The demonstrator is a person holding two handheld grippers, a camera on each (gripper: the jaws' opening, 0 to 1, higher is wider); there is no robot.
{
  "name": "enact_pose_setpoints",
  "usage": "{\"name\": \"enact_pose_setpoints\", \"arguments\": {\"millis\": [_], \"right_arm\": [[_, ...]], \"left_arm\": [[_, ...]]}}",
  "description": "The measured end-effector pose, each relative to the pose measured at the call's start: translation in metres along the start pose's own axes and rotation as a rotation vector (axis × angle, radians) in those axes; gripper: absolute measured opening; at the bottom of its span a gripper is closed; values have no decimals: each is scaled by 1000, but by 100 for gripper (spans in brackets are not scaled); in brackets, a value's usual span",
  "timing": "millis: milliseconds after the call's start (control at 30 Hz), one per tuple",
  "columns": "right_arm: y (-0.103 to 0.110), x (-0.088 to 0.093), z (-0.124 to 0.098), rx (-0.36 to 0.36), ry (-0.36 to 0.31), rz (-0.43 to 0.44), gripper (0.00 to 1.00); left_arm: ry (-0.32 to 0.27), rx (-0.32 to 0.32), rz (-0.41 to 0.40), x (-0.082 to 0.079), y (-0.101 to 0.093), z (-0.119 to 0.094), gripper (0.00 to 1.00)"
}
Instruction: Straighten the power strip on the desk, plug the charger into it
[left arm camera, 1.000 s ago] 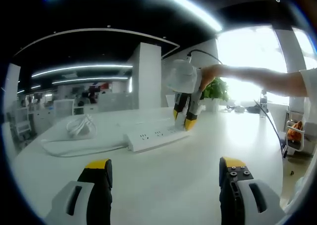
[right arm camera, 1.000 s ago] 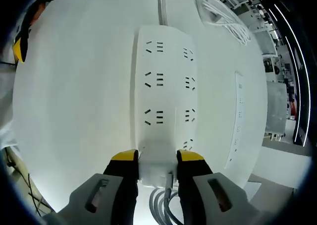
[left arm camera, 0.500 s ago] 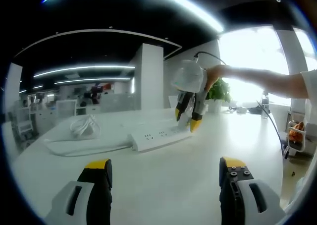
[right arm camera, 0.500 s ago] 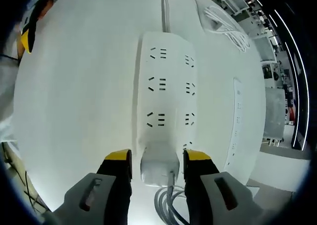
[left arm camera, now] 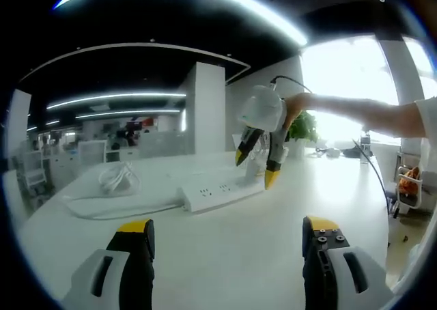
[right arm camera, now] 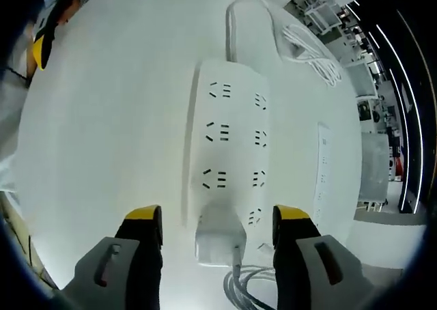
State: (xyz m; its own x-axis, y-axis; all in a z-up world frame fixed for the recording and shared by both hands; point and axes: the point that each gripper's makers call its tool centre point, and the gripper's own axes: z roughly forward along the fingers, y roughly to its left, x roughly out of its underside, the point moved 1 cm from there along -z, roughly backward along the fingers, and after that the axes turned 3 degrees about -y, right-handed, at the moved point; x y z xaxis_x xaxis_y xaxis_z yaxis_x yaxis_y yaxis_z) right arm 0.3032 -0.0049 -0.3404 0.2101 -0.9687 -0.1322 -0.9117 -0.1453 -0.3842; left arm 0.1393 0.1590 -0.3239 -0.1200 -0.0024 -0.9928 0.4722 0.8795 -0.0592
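Note:
A white power strip (right arm camera: 229, 143) lies flat on the white desk (right arm camera: 102, 119), its cord running off at the far end. A white charger (right arm camera: 220, 240) sits plugged into its near end, with a cable (right arm camera: 246, 293) coiling below. My right gripper (right arm camera: 217, 221) stands open above the charger, its jaws spread wide and clear of it. In the left gripper view the power strip (left arm camera: 218, 190) lies mid-desk, and the right gripper (left arm camera: 254, 168) hovers open above its right end, held by a person's hand. My left gripper (left arm camera: 225, 238) is open over bare desk, holding nothing.
A bundle of white cable (left arm camera: 115, 177) lies on the desk beyond the strip's left end, also seen as white cable (right arm camera: 311, 26). The other gripper's yellow tip (right arm camera: 41, 50) shows at the upper left. A potted plant (left arm camera: 300, 125) stands at the far right.
My right gripper has opened, let go of the charger and risen away from the strip. The charger stays plugged in. The left gripper has not moved.

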Motion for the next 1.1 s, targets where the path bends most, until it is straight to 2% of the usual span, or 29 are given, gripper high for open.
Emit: {"name": "enact_pose_setpoints", "arguments": {"millis": [200,400,600,833,967,1100], "right_arm": [[-12,0,-6,72,-11,-38,85],[-16,-6,-17,97,-84,4,97],[-17,-9,-21,114,-127,18,100],[-22,-16,-28,141,-218,54,100],[-23,-16,-30,152,-233,59,100],[-25,-22,-36,158,-316,105,100]], "left_arm": [[-3,-3,2,-2,1,-1,92],[-6,1,6,-4,-2,0,92],[-9,9,11,-5,-6,1,92],[-9,7,14,-6,-7,0,92],[-9,6,17,-7,-7,0,93],[-9,7,18,-7,-8,0,93]]}}
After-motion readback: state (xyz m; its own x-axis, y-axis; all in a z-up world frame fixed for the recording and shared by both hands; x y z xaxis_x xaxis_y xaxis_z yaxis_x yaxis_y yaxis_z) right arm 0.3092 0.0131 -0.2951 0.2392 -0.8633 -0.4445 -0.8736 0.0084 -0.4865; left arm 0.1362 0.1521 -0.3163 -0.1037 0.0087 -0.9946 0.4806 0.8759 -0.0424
